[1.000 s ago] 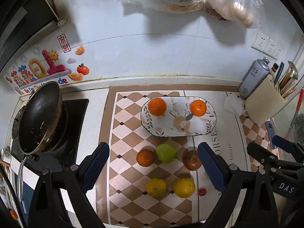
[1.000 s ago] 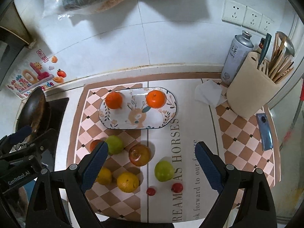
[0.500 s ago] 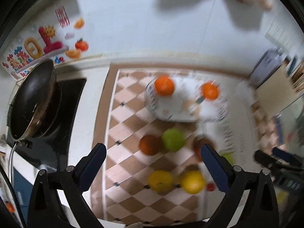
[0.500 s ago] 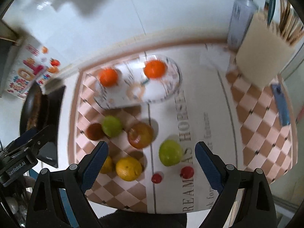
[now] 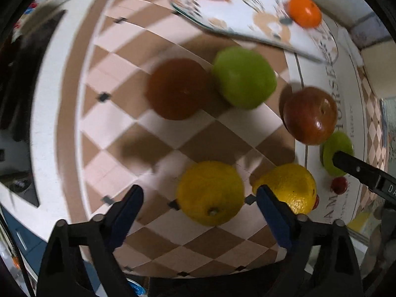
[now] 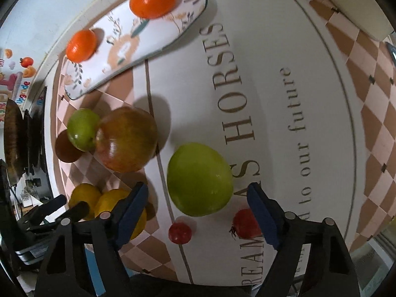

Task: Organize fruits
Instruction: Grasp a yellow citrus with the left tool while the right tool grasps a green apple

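Crowding both open grippers (image 5: 199,199) (image 6: 198,198): lemons (image 5: 210,193), green apple (image 6: 199,179), cherry tomatoes (image 6: 180,232).

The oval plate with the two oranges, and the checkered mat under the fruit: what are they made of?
The plate looks like glazed ceramic or perhaps melamine: smooth white surface, printed floral pattern, thin dark rim. The mat looks like a thin printed sheet, maybe vinyl or absorbent mat material: it lies flat, matte, with printed lettering. Neither is certain from looks alone.

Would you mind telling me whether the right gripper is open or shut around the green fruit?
Open. The right gripper has its blue pads spread either side of the large green fruit, with visible gaps, not clamping it.
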A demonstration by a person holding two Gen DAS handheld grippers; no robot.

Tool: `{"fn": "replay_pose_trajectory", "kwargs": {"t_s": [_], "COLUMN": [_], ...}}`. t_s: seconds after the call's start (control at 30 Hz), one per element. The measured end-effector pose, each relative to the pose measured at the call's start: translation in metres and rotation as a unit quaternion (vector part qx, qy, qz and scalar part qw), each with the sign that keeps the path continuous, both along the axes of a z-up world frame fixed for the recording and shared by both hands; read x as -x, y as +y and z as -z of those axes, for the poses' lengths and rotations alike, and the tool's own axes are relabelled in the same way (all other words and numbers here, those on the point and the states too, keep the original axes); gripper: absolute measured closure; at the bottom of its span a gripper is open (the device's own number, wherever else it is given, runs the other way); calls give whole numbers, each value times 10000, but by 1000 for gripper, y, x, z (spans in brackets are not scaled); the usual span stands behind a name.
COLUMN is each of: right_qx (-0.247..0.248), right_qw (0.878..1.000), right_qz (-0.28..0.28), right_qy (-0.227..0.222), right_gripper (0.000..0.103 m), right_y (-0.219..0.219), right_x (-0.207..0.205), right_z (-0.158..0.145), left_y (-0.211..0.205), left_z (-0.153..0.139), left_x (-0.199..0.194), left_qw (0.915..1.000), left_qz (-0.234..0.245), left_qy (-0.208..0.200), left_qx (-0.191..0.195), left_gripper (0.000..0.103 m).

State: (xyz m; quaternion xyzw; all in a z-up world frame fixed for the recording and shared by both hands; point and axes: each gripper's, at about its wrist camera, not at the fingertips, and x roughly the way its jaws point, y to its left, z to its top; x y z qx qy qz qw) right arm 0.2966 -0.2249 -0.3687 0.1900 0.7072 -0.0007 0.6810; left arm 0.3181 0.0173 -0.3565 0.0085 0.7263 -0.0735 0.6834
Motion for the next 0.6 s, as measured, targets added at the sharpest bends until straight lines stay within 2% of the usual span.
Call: {"fn": "replay_pose_trajectory", "kwargs": {"t_s": [0.03,0.07,0.1,0.17,0.37,0.5,0.6], "right_qx": [-9,-11,-32,-32,19,35,-33], "right_qw": [10000,10000,10000,10000,9999,9989,9972], "right_qz": [-4,-13,-14,-24,-64,-127,-130], "right_qy": [9,36,42,67,-136,-458,-737], "right_gripper": [26,28,35,44,45,45,45], "right_y": [0,1,1,3,4,3,3], "right_x": [-1,-2,-3,-4,-3,-8,-24], "right_z": [2,6,8,14,8,-16,-37], "left_y": [-4,-6,-7,-6,0,-10,-23], "left_z": [5,9,12,11,0,-42,-77], "left_x": [0,1,2,4,6,0,-22], "left_qw": [10000,9999,9999,9999,9998,9983,9956], "left_qz": [62,96,109,83,3,157,240], "left_qy": [30,68,112,-5,-180,-539,-840], "left_qx": [-6,13,61,94,-4,143,339], "left_gripper": [29,44,46,47,47,47,47]}}
